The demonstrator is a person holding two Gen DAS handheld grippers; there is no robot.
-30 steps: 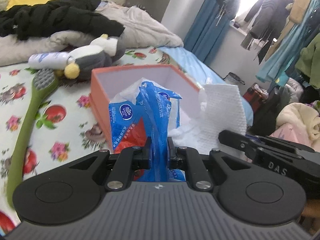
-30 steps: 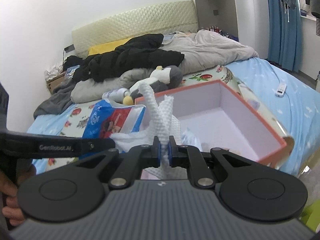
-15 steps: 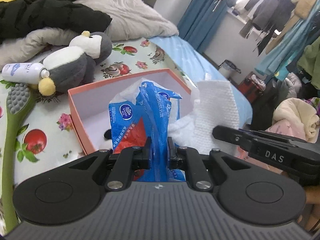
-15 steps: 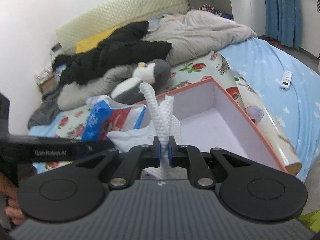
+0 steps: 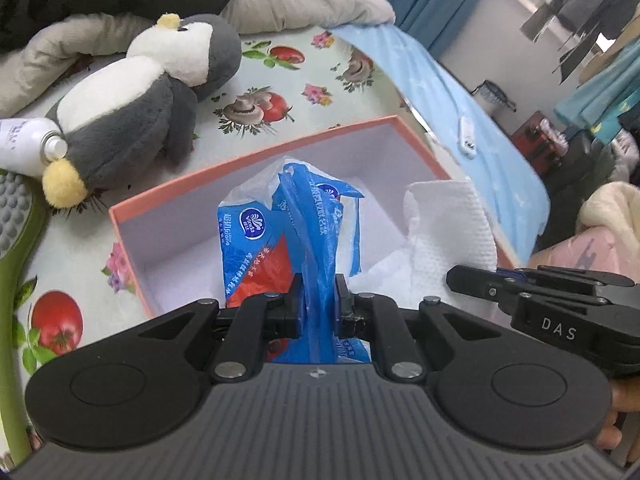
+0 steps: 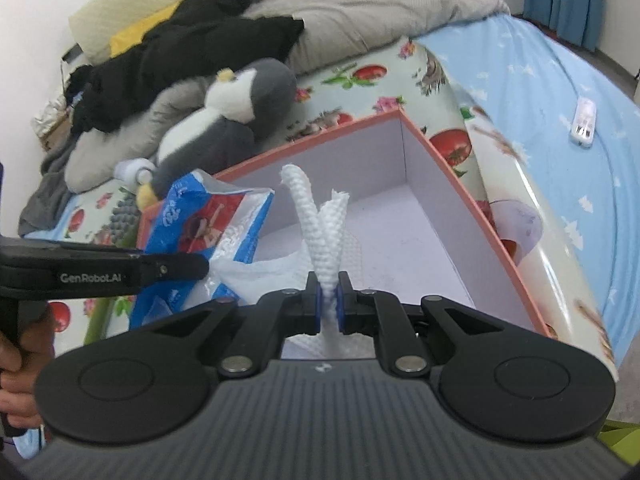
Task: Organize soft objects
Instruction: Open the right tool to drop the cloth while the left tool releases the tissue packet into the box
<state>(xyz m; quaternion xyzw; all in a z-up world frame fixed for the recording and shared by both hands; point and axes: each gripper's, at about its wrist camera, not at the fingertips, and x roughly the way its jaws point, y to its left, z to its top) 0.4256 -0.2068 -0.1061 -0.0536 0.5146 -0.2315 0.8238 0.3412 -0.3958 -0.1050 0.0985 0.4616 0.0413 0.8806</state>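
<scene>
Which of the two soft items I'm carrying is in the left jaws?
The blue plastic tissue pack; the white textured cloth is pinched in the right jaws.

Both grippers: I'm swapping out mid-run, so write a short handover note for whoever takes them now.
Left gripper: shut on the blue tissue pack.
Right gripper: shut on the white cloth.
Both items hang over the open pink box; it looks empty.
Plush penguin lies on the bed beside the box.
Done: both items lifted.
Left: lower and release them in the box, then probably the penguin.
</scene>
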